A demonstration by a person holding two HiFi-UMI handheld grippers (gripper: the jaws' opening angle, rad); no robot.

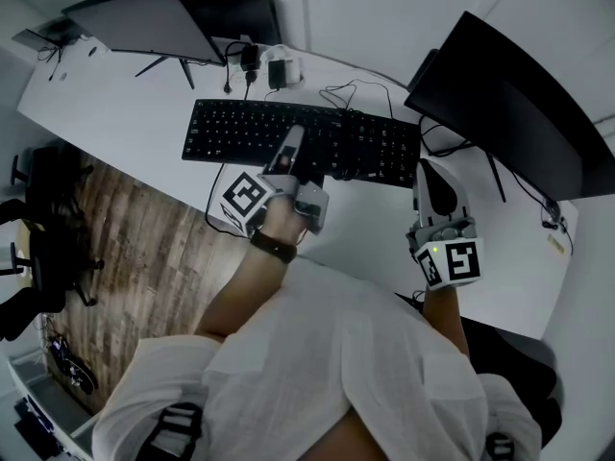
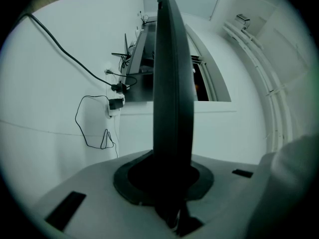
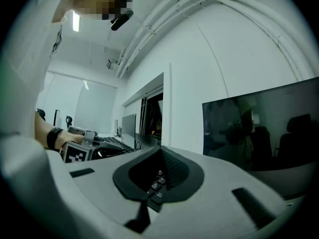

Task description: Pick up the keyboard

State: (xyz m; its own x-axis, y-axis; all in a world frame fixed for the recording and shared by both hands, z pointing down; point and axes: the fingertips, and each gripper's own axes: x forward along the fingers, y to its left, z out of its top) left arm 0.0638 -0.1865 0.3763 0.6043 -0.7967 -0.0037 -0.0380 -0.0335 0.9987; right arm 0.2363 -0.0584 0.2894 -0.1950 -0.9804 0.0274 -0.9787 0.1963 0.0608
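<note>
Over white desk (image 1: 125, 113), keyboard (image 1: 240, 128) is pinched by left tool (image 1: 291, 144), seemingly right tool (image 1: 429, 175) too.

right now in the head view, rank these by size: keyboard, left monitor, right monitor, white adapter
1. right monitor
2. keyboard, close behind, nearly a tie
3. left monitor
4. white adapter, by far the smallest

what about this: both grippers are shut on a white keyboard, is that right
Wrong on the colour: the keyboard is black, as the head view shows. The rest holds: the left gripper and the right gripper are both shut on it.
</note>
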